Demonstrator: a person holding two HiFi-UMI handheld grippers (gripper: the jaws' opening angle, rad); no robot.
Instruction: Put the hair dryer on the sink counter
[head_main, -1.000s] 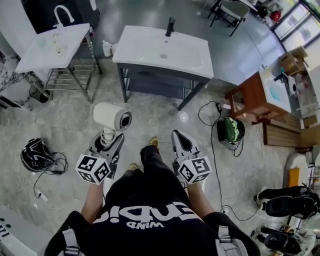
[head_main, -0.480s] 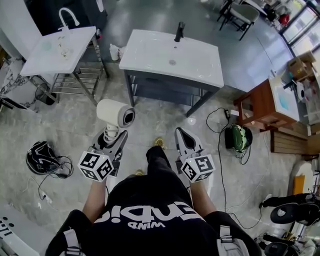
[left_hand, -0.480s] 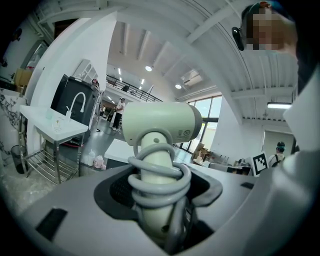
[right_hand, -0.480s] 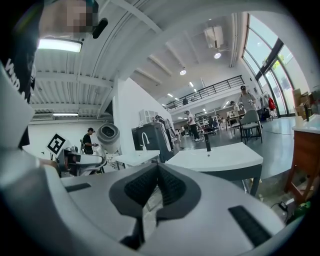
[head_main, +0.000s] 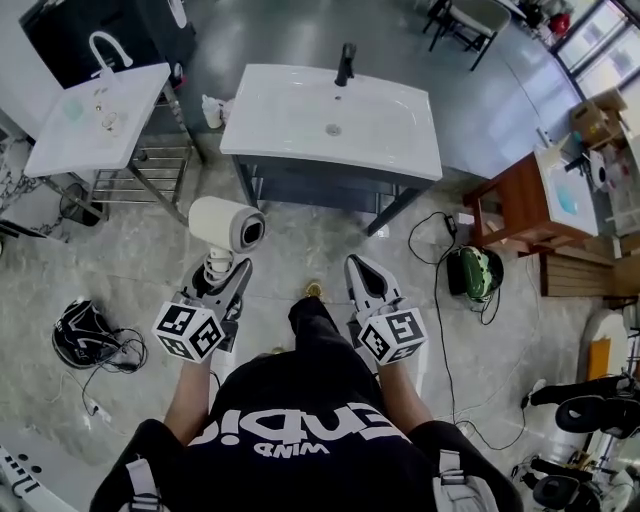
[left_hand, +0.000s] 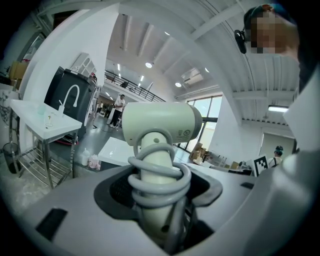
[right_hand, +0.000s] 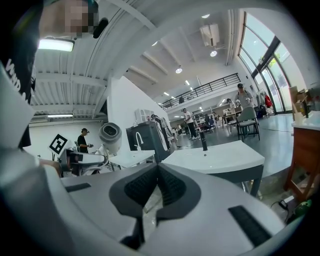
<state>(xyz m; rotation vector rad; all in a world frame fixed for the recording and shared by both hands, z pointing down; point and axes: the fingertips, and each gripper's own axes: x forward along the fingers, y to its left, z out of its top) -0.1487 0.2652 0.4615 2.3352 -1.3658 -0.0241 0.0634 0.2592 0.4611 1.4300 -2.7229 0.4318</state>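
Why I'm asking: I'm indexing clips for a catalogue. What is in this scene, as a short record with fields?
Held item: hair dryer, upright, cord wound round its handle
Left gripper: closed on the hair dryer's handle
Right gripper: jaws together, nothing between them
Goal spot: sink counter ahead of the person, bare top, black faucet at its far edge
Nearby: second sink on a metal stand, to the left
Task stage: hair dryer not yet on the counter
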